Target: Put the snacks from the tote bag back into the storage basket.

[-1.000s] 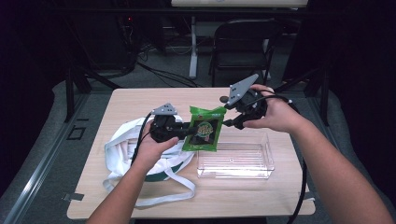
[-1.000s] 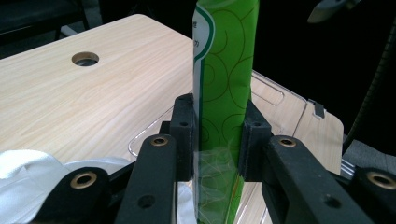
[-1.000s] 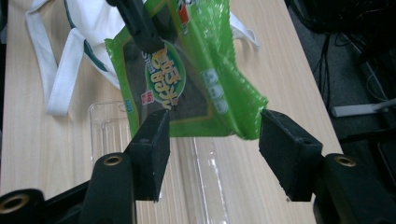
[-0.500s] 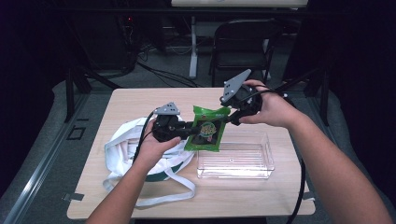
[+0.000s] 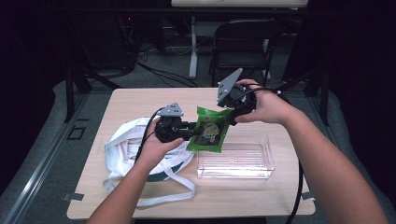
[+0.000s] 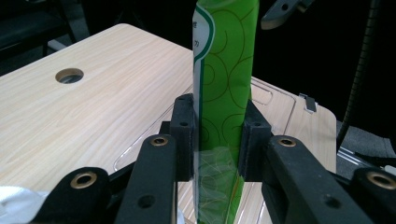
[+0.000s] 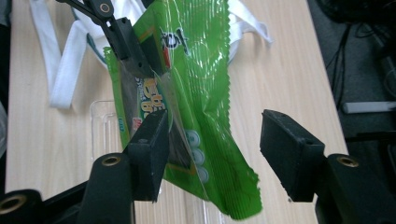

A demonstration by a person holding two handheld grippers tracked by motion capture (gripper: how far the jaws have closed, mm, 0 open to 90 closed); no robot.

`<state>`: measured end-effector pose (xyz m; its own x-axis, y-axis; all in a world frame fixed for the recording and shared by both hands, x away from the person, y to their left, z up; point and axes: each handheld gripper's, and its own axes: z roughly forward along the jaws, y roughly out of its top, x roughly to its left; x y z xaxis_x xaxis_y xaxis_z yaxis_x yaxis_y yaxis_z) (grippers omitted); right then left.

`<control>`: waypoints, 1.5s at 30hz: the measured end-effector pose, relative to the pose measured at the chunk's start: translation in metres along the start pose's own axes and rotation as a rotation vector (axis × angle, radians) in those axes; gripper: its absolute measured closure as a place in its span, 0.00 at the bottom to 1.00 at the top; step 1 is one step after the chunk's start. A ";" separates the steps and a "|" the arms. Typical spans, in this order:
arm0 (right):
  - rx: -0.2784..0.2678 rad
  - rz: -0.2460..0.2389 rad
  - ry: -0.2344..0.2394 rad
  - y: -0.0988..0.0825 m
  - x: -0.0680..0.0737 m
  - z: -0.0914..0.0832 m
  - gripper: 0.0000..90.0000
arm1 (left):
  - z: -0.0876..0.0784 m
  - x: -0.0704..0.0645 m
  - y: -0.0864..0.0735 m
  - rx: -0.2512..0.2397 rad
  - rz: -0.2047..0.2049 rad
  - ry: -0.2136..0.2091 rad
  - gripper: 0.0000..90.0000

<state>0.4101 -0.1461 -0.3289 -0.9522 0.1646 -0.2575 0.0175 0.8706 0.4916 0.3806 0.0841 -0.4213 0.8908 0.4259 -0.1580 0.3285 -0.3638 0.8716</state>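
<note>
Above the middle of the table [image 5: 130, 100]: left gripper [image 5: 189, 133], jaws clamped on a green snack packet [image 5: 210, 133]; in the left gripper view both pads [image 6: 183, 135] press the packet's [image 6: 224, 79] flat faces, packet upright between them.

Right gripper [image 5: 229, 112]: just beyond the packet's upper right corner, jaws spread wide after a brief dip and re-opening. In the right gripper view the packet [image 7: 196, 93] hangs between the two pads [image 7: 152, 149]; the left pad lies at or against its printed face, the right pad stands well clear, so no grip.

Beneath the packet's lower edge: clear plastic tray [image 5: 236, 161], rectangular, on the table toward its right edge and near the front.

Left of the tray, under the left hand [image 5: 156, 149]: white cloth tote bag [image 5: 123, 149] with a dark green band, straps trailing toward the table's front edge.

Beyond the table's far edge: black chair [image 5: 245, 39], cables on the floor.

Packet's path down to the tray: unobstructed.
</note>
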 end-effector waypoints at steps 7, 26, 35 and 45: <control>0.059 -0.007 0.069 0.003 0.003 0.015 0.49 | 0.003 -0.002 -0.001 -0.007 0.016 -0.006 0.81; 0.123 -0.022 0.123 0.010 0.009 0.028 0.53 | 0.004 -0.005 0.002 -0.010 0.037 -0.019 0.81; 0.153 -0.028 0.151 0.012 0.011 0.031 0.59 | 0.005 -0.009 0.005 -0.014 0.053 -0.027 0.81; 0.169 -0.005 0.172 0.011 0.010 0.032 0.68 | 0.008 -0.009 0.004 -0.007 0.061 -0.025 0.81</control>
<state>0.4103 -0.1199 -0.3523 -0.9901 0.0910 -0.1071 0.0494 0.9388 0.3409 0.3763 0.0718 -0.4202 0.9168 0.3822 -0.1161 0.2714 -0.3826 0.8832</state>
